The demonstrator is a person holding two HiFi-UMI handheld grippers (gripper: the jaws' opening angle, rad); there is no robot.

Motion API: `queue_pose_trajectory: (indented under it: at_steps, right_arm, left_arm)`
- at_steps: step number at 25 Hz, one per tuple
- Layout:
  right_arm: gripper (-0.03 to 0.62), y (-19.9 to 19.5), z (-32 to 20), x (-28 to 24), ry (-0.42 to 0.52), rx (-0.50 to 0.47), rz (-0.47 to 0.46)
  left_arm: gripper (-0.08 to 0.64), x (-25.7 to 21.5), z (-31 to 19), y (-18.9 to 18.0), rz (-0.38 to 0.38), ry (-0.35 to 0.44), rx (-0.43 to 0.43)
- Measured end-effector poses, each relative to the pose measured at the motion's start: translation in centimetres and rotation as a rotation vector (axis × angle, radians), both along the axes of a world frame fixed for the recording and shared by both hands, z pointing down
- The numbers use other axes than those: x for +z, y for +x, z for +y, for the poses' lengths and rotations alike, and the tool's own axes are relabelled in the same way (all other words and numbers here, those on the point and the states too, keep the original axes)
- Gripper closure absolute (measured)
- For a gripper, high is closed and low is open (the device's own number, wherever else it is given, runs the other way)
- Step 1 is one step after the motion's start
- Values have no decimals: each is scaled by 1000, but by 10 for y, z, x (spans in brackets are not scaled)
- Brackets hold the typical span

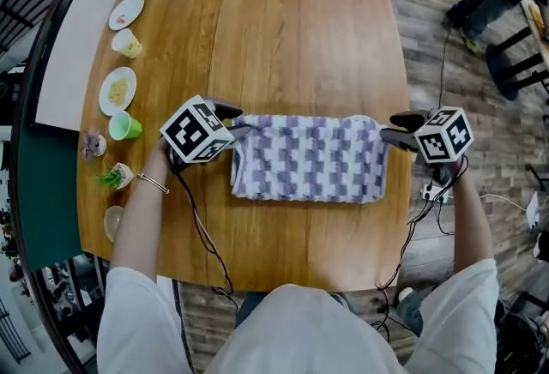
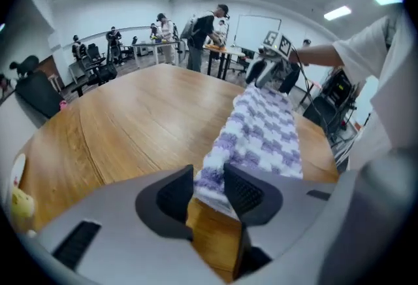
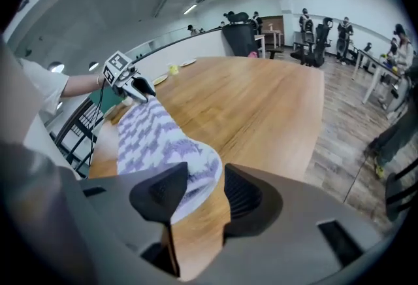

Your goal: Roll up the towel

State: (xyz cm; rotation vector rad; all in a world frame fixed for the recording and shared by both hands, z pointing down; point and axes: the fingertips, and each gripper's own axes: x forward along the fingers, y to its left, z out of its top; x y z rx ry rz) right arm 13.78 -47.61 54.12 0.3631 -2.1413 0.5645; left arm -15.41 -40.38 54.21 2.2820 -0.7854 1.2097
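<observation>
The far half of the table (image 1: 300, 29) is bare from the towel (image 1: 309, 159) to the far edge. The strip between the towel and the near edge is bare too. Along the left edge a row blocks the way: a small plate (image 1: 126, 12), a pale cup (image 1: 129, 44), a plate of food (image 1: 117, 91), a green cup (image 1: 125, 126), a potted plant (image 1: 116, 177) and a bowl (image 1: 113, 222). The left gripper (image 1: 238, 127) occupies the towel's left end, the right gripper (image 1: 388, 135) its right end at the right edge.

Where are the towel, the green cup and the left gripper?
towel (image 1: 309, 159), head view, middle of the cloth
green cup (image 1: 125, 126), head view, its body
left gripper (image 2: 209, 177), left gripper view, midway between its jaws
</observation>
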Motion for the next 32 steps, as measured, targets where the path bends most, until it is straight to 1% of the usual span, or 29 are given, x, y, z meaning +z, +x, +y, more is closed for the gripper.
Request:
queue_pose_trajectory:
  at_steps: [3, 4, 5, 6, 7, 8, 10, 12, 14, 16, 18, 20, 21, 24, 26, 28, 29, 30, 31, 32]
  right_arm:
    - [411, 21, -11, -9, 21, 106, -50]
    - [411, 29, -12, -14, 35, 140, -63]
    - [411, 36, -11, -19, 51, 163, -76]
    - [413, 40, -5, -27, 70, 169, -90]
    - [419, 40, 8, -36, 89, 150, -102]
    - [422, 36, 27, -43, 108, 104, -109]
    - [420, 17, 75, -50, 132, -44, -100]
    - [418, -4, 123, -41, 141, -207, -70]
    - [401, -19, 159, -23, 166, -356, -19]
    - [385, -22, 179, -6, 230, -484, 72]
    - [379, -14, 184, 10, 296, -575, 178]
    - [365, -3, 180, 23, 338, -619, 257]
    - [364, 1, 179, 29, 350, -624, 277]
    - [367, 4, 180, 43, 362, -609, 279]
    - [373, 4, 182, 52, 378, -614, 291]
    - [411, 3, 181, 57, 405, -625, 303]
    - [420, 3, 180, 57, 416, -618, 305]
    - [454, 3, 177, 56, 428, -605, 306]
    - [488, 3, 174, 56, 437, -593, 305]
    - [506, 2, 171, 56, 440, -582, 303]
  left_arm:
    - [403, -18, -9, -17, 171, 12, -145]
    - [403, -25, -10, -24, 204, 28, -190]
    - [405, -34, -8, -29, 218, 52, -216]
    - [416, -45, -1, -29, 212, 83, -210]
    - [427, -54, 12, -23, 186, 117, -169]
    - [428, -62, 29, -10, 143, 149, -96]
    - [426, -63, 72, 25, 27, 184, 101]
    - [416, -43, 108, 52, -94, 178, 271]
    - [408, -16, 131, 64, -216, 168, 385]
    - [391, 5, 144, 64, -327, 170, 459]
    - [382, 16, 150, 57, -395, 169, 490]
    - [370, 24, 153, 47, -425, 162, 483]
    - [370, 28, 154, 43, -432, 161, 472]
    - [364, 39, 162, 38, -429, 163, 438]
    - [357, 47, 166, 39, -441, 169, 445]
    - [366, 51, 167, 40, -457, 185, 453]
    - [379, 51, 166, 40, -455, 192, 447]
    - [383, 51, 164, 40, -446, 197, 430]
    - [418, 50, 161, 39, -432, 200, 408]
    - [442, 50, 157, 38, -417, 198, 385]
